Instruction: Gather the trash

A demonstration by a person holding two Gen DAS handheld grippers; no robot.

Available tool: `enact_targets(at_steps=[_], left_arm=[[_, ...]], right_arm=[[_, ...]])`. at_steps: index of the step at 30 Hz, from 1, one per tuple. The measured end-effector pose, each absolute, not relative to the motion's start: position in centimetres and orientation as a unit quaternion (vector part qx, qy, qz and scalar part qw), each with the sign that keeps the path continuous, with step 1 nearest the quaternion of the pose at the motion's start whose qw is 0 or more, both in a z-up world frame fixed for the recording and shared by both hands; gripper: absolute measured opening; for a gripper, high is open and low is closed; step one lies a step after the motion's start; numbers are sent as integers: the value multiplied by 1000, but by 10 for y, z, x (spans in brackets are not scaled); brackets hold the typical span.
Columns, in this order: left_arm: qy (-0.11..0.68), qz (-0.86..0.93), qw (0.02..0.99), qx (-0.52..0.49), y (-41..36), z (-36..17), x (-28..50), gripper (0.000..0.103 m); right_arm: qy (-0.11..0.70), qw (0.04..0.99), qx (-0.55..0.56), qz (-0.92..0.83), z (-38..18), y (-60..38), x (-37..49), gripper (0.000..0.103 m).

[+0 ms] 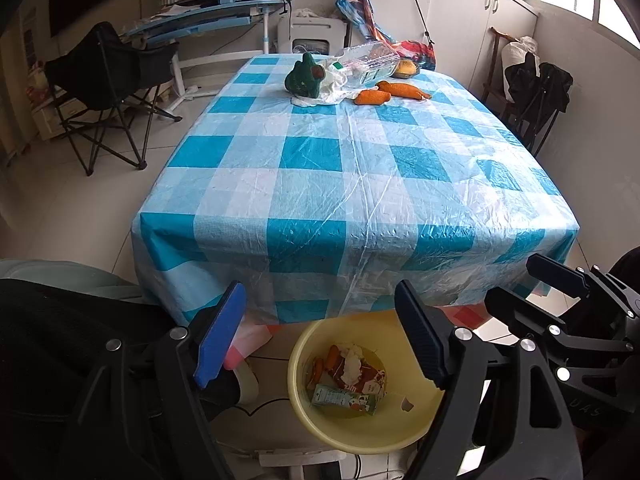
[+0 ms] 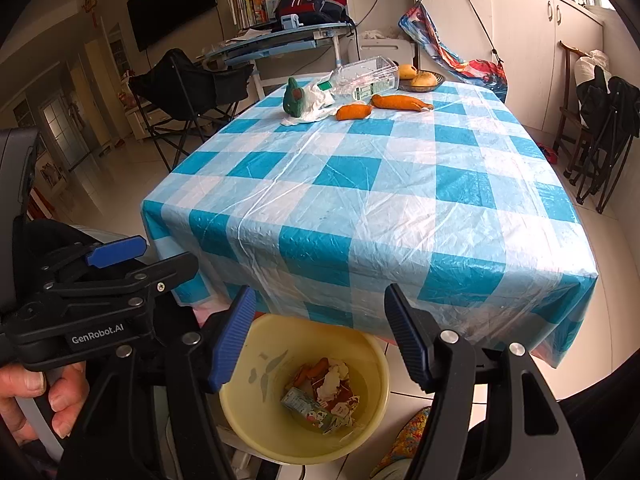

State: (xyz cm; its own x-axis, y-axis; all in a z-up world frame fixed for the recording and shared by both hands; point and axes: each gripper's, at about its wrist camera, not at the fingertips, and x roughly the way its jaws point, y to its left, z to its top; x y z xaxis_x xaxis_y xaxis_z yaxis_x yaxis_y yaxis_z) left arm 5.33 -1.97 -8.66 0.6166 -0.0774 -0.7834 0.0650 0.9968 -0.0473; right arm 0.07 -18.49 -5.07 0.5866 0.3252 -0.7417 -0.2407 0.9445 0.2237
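Note:
A yellow bin [image 1: 304,412] [image 2: 240,420] stands on the floor below the table's near edge. It holds a milk carton [image 1: 344,398] [image 2: 308,406], a crumpled white tissue [image 1: 352,360], printed wrapping and orange scraps. My left gripper [image 1: 320,296] hovers above it, open and empty. My right gripper [image 2: 320,296] hangs beside it over the same bin, also open with nothing between its fingers. At the table's far end lie a clear plastic box [image 1: 368,60] [image 2: 368,76], a white plastic bag [image 1: 332,88] [image 2: 316,104], two carrots [image 1: 372,97] [image 2: 400,102] and a green plush toy [image 1: 304,76] [image 2: 294,98].
A blue-and-white checked cloth [image 1: 312,152] [image 2: 360,184] covers the table. A bowl of fruit [image 2: 422,78] sits at its far right corner. Black folding chairs stand left [image 1: 108,92] and right [image 2: 604,128] of the table. A desk [image 1: 208,20] is behind.

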Motion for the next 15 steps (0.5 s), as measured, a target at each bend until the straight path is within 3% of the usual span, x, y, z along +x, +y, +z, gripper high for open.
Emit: enact_targets(at_steps=[15], left_arm=[[419,-34,907,-10,-20,-77,55,76]], right_arm=[[421,893,45,153,-50,-187,5,65]])
